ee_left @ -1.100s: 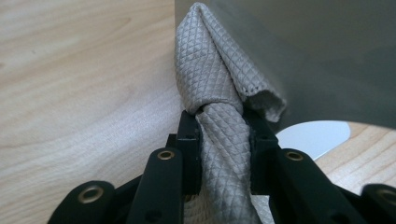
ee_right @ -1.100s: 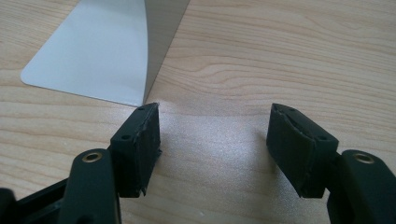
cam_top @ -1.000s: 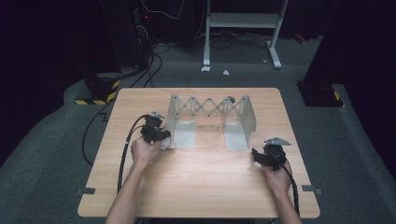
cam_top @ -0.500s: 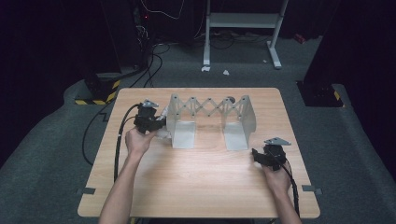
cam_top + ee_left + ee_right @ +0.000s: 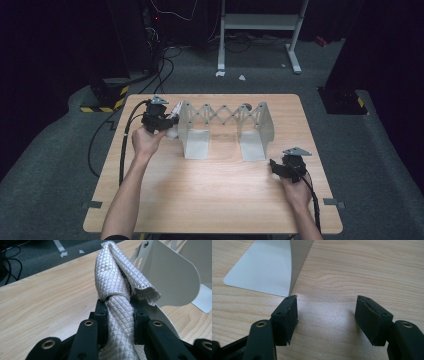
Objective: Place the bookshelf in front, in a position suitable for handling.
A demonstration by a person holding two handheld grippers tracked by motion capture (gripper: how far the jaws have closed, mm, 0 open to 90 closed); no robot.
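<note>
A white quilted cloth point(image 5: 117, 287), rolled and bunched, is pinched between the jaws of my left gripper point(image 5: 120, 312). In the high view the left gripper point(image 5: 167, 121) holds the cloth point(image 5: 173, 112) lifted off the table, just left of the white folding rack point(image 5: 225, 120). The rack's near left panel point(image 5: 172, 277) stands right behind the cloth. My right gripper point(image 5: 327, 315) is open with nothing between its pads, low over the bare wood beside the rack's right foot plate point(image 5: 264, 267). In the high view the right gripper point(image 5: 281, 167) sits at the table's right front.
The wooden table point(image 5: 215, 195) has bare room in front of the rack. Black cables trail off the table's left edge point(image 5: 125, 145). Beyond the table lie a grey carpet, a white stand point(image 5: 260, 30) and dark equipment.
My left gripper has risen with the cloth and moved back toward the rack's left panel. The right gripper has stayed put.
</note>
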